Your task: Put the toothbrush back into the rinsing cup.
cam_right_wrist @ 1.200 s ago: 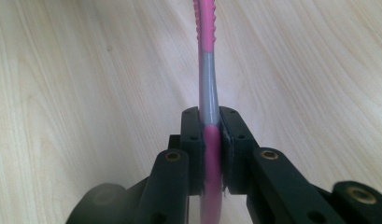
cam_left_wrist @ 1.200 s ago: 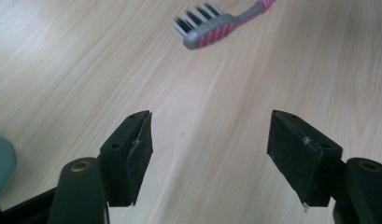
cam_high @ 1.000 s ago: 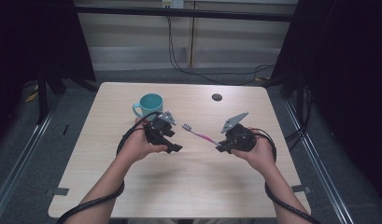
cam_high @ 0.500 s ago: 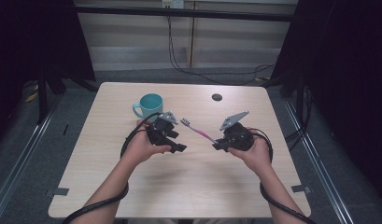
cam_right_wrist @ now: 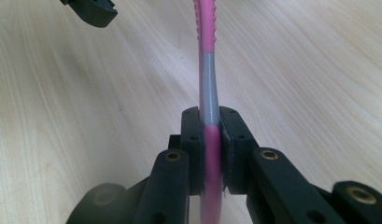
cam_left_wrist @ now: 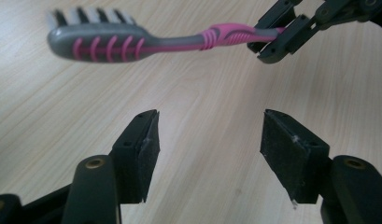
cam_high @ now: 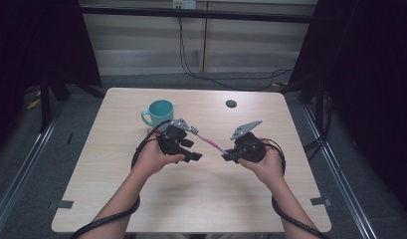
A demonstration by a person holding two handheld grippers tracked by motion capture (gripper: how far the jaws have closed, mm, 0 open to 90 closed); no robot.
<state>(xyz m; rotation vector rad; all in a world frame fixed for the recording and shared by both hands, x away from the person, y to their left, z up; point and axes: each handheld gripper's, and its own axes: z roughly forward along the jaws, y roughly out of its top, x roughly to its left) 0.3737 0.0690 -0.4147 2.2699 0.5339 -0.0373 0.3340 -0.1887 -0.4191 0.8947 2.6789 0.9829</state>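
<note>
A pink and grey toothbrush (cam_high: 207, 140) hangs in the air above the table's middle, its head pointing at the teal cup (cam_high: 160, 110). My right gripper (cam_high: 226, 155) is shut on the end of its handle; in the right gripper view the pink handle (cam_right_wrist: 207, 70) runs straight up from the shut jaws (cam_right_wrist: 209, 122). My left gripper (cam_high: 192, 150) is open just below the brush. In the left gripper view its two pads (cam_left_wrist: 209, 116) stand wide apart, holding nothing. There the toothbrush (cam_left_wrist: 132, 42) lies crosswise above them, bristles up, apart from both pads.
The teal cup stands upright behind my left hand. A small dark round object (cam_high: 231, 103) lies near the far edge of the wooden table (cam_high: 201, 199). Black cables trail from both grippers over the near edge. The other gripper's jaw (cam_right_wrist: 90, 11) shows at the top left.
Both hands have drifted slightly toward each other. The brush head has moved a little to the left, closer over my open left gripper. The right gripper's grip is unchanged.
</note>
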